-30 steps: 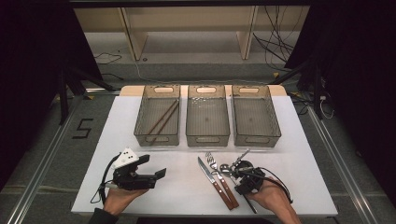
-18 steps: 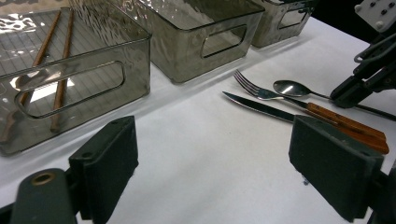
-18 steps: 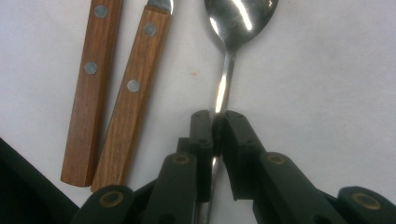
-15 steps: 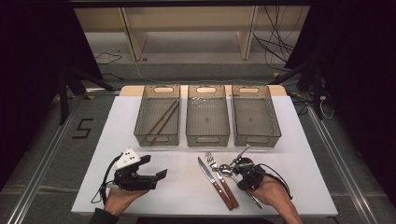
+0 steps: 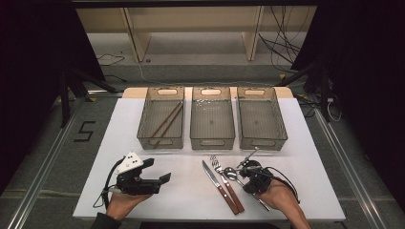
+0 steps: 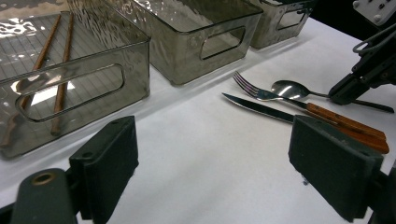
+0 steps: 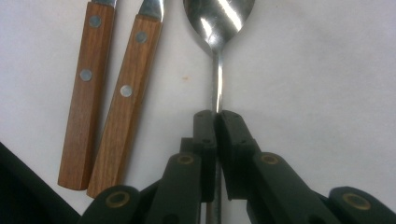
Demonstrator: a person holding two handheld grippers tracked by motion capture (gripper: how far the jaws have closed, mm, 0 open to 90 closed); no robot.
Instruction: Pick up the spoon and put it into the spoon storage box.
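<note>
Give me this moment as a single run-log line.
right gripper: jaws just closed, shut on spoon handle | left gripper: open, holding nothing | knife, fork: on table | chopsticks: left bin

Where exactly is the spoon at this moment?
In the high view the spoon lies on the white table, right of the fork, its handle clamped by the right gripper.

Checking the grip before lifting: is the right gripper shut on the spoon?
Shut: the right gripper has its fingers pressed against the spoon handle.
</note>
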